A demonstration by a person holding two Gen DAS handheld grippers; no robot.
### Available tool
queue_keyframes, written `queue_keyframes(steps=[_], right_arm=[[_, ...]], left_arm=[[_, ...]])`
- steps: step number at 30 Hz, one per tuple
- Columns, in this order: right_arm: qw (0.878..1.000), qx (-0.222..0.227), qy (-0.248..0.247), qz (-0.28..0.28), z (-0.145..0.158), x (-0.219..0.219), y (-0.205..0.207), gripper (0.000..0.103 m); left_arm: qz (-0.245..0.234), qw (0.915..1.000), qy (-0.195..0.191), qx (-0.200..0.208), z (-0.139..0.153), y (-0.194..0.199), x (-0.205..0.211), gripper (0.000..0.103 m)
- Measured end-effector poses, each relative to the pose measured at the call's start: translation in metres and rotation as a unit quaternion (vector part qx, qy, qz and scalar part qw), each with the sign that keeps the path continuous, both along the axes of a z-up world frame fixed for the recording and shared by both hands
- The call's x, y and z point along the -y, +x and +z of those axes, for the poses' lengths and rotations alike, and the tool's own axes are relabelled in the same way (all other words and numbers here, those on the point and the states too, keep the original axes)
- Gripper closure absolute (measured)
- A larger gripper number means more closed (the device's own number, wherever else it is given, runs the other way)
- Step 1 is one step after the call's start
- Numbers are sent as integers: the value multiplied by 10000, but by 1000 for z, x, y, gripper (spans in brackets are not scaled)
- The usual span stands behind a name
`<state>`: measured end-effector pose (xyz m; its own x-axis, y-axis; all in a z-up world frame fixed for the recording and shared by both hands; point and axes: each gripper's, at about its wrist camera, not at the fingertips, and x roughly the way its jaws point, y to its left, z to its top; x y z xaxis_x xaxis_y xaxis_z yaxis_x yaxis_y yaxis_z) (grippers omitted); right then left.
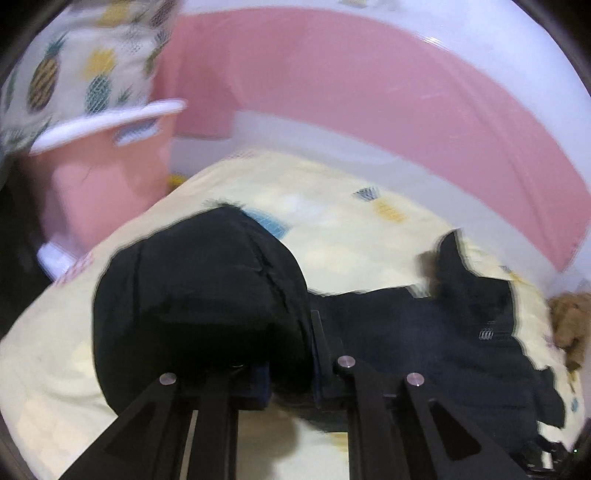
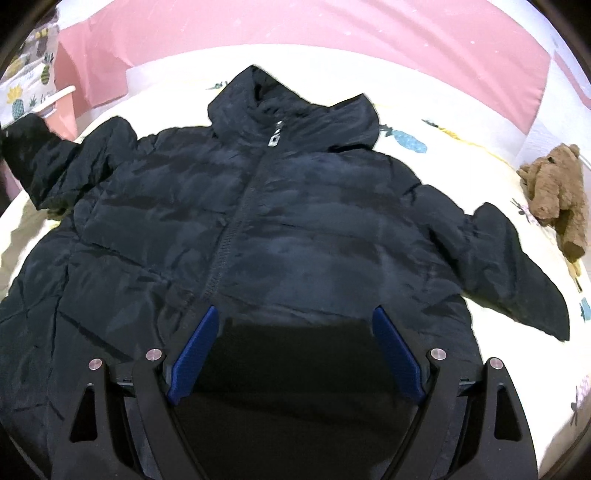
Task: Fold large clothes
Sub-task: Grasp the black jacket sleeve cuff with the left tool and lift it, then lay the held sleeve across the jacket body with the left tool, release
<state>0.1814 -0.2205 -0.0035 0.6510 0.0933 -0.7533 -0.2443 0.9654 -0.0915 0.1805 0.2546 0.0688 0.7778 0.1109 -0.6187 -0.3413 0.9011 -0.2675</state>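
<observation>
A black puffer jacket [image 2: 280,221] with a hood and a front zip lies face up on a pale yellow pineapple-print sheet [image 2: 461,147]. My right gripper [image 2: 295,314] is open, its blue pads [image 2: 197,347] spread over the jacket's lower front, holding nothing. My left gripper [image 1: 291,369] is shut on the jacket's left sleeve [image 1: 199,295] and holds the cuff lifted above the sheet. That lifted sleeve shows at the far left in the right wrist view [image 2: 33,147]. The rest of the jacket [image 1: 443,332] lies to the right in the left wrist view.
A brown plush toy [image 2: 557,195] lies on the sheet at the right. A pink headboard [image 2: 332,33] runs along the back. A pink box with a white rim [image 1: 107,158] and a pineapple-print cloth [image 1: 74,62] stand at the left.
</observation>
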Motion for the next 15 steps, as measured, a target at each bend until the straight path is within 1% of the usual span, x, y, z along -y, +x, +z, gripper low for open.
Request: queue_keyframes(steps=[3, 4, 6, 8, 11, 13, 15], right_arm=[[9999, 104, 49, -97, 9, 13, -8, 18], [9998, 147, 73, -150, 12, 19, -12, 18], [9994, 209, 125, -227, 15, 30, -17, 18], [9991, 251, 171, -312, 17, 42, -22, 18], [9984, 265, 226, -441, 16, 58, -26, 18], [9979, 260, 249, -540, 14, 69, -28, 18], [9973, 234, 284, -632, 11, 81, -28, 18]], left_arm=[[-503, 9984, 39, 236, 40, 4, 41, 87], [-625, 9976, 41, 284, 48, 8, 52, 87], [-1015, 9940, 9, 401, 70, 18, 86, 87], [-1351, 9897, 43, 468, 82, 27, 120, 87], [-1854, 9816, 37, 459, 86, 48, 172, 87], [-2136, 9762, -19, 374, 80, 66, 202, 87], [-2443, 9692, -142, 258, 65, 86, 233, 87]])
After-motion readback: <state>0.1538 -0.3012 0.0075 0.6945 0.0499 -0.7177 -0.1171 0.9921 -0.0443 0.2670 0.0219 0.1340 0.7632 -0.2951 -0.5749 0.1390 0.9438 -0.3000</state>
